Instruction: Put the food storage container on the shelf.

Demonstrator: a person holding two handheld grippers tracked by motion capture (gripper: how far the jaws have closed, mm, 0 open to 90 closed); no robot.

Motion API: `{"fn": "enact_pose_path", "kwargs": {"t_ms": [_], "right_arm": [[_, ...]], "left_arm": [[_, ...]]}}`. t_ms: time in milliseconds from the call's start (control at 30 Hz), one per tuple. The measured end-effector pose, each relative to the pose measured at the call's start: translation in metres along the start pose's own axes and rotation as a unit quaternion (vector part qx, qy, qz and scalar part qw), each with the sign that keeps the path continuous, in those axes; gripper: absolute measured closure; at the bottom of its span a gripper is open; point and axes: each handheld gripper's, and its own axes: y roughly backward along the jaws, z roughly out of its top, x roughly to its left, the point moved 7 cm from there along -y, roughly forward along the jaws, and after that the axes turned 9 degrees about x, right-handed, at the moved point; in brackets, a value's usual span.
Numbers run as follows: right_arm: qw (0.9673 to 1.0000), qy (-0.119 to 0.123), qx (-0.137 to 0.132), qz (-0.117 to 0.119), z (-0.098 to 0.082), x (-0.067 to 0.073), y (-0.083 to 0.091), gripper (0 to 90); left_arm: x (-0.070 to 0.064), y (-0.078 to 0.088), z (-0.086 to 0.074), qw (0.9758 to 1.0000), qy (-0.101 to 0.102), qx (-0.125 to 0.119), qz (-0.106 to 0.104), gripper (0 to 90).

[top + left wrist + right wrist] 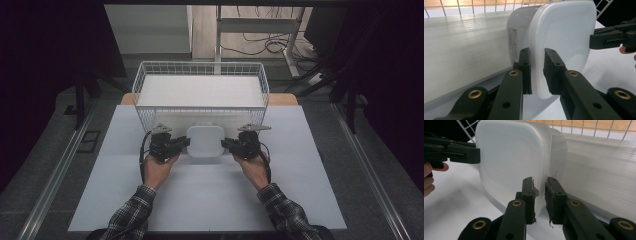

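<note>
Between the two hands, just in front of the wire basket (201, 80), a white plastic container (205, 141) sits lid-up over the white table (210, 195). Left gripper (184, 143) and right gripper (226, 144) each clamp the lid's rim — one on either side — jaws pinched onto the edge.

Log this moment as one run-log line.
left gripper: shut on container rim | right gripper: shut on container rim | container: beside basket
</note>
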Motion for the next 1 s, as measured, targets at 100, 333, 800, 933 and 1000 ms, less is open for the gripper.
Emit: {"fn": "enact_pose_path", "kwargs": {"t_ms": [100,333,800,933,1000], "right_arm": [[1.0,-0.003,0.003,-0.002,0.0,-0.004,-0.002,76.8],[0.9999,-0.012,-0.002,0.005,0.003,-0.007,-0.005,75.4],[0.9995,0.003,-0.023,-0.019,0.015,-0.012,-0.013,66.3],[0.9991,0.006,-0.03,-0.029,0.018,-0.013,-0.015,64.4],[0.9988,0.007,-0.032,-0.036,0.02,-0.015,-0.016,62.2]], "left_arm": [[0.002,-0.004,0.0,1.0,0.002,0.005,-0.005,77.0],[0.006,-0.007,0.003,1.0,0.004,-0.005,-0.007,75.8],[0.012,-0.016,0.009,0.9994,-0.009,-0.027,0.017,67.2],[0.013,-0.017,0.013,0.9985,-0.024,-0.033,0.037,67.3],[0.013,-0.018,0.016,0.998,-0.025,-0.037,0.045,66.7]]}}
